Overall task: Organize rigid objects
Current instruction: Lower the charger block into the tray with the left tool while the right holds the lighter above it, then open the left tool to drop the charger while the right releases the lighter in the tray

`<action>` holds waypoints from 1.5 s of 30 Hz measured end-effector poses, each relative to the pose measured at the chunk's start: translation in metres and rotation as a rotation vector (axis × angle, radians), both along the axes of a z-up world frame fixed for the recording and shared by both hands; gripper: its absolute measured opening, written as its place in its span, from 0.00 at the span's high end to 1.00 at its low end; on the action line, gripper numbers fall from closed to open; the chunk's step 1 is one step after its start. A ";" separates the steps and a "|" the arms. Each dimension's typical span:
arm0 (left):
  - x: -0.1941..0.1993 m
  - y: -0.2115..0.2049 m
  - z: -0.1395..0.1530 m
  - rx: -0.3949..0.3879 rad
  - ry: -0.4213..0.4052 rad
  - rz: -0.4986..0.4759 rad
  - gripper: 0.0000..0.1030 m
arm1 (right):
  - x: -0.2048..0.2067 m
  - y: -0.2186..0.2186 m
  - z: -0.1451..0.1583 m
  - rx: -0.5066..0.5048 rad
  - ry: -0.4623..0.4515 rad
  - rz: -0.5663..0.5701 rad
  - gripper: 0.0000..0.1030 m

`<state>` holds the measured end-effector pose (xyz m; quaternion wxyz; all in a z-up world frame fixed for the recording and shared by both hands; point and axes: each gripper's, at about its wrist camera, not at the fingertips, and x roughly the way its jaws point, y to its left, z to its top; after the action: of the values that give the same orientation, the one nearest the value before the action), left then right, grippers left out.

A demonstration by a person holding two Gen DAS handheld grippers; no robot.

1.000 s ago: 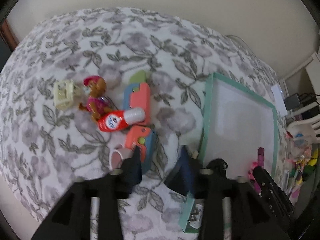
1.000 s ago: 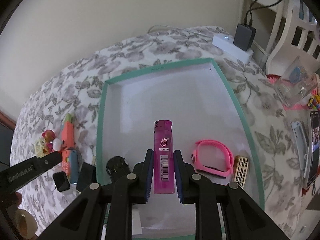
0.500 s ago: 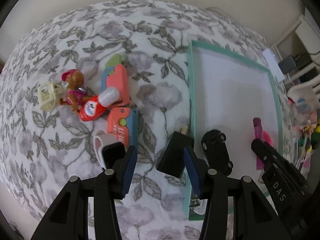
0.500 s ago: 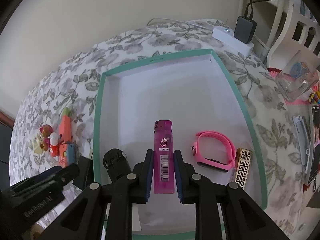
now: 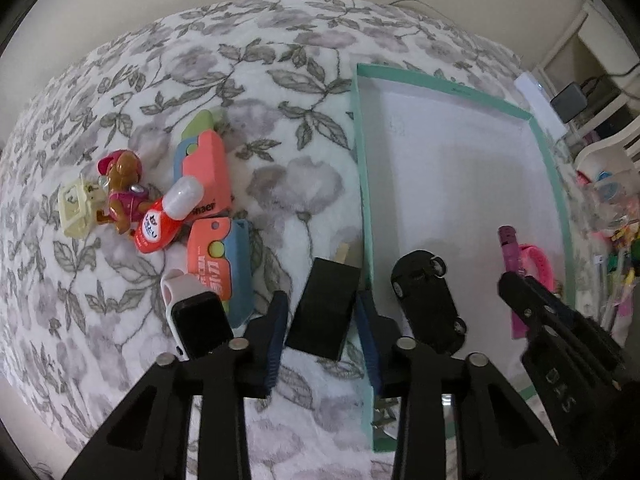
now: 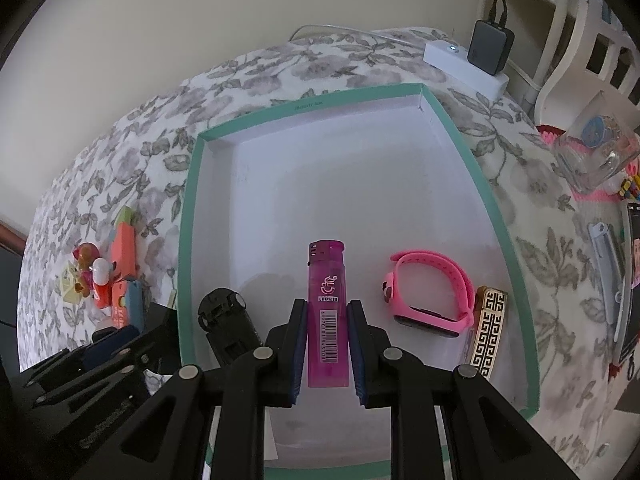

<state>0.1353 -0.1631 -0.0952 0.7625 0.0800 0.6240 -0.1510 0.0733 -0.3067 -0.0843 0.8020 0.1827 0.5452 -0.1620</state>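
Surface: floral blanket (image 5: 280, 80) beside a cream wall (image 6: 200, 20).
Left gripper (image 5: 322, 320): fingers spread, black block (image 5: 324, 312) between them, contact unclear.
Right gripper (image 6: 327, 344): clamping pink lighter (image 6: 327, 312) inside teal-rimmed tray (image 6: 192, 184).

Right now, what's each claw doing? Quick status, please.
Left gripper open around black block, outside teal tray. Right gripper shut on pink lighter over tray. Nothing blocking.

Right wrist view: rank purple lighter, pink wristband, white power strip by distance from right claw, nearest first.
1. Purple lighter, between the right claw's fingers.
2. Pink wristband, right of it in the teal tray.
3. White power strip, far beyond the tray.
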 end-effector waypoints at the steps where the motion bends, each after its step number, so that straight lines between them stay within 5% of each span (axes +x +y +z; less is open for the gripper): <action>1: 0.000 -0.003 -0.004 0.020 -0.006 -0.007 0.67 | 0.000 0.000 0.000 -0.001 0.000 0.001 0.79; 25: 0.018 -0.006 -0.032 0.033 -0.032 0.056 0.71 | 0.000 -0.003 -0.010 0.012 0.025 -0.007 0.79; 36: 0.018 -0.005 0.031 -0.119 -0.178 0.064 0.71 | -0.001 -0.011 -0.005 0.013 -0.007 -0.047 0.79; 45: 0.006 -0.051 0.027 -0.204 -0.170 -0.017 0.70 | -0.012 -0.037 -0.003 -0.011 -0.043 -0.137 0.79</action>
<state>0.1411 -0.2139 -0.0679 0.8155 0.0198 0.5378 -0.2128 0.0618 -0.3434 -0.0875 0.8016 0.2185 0.5131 -0.2155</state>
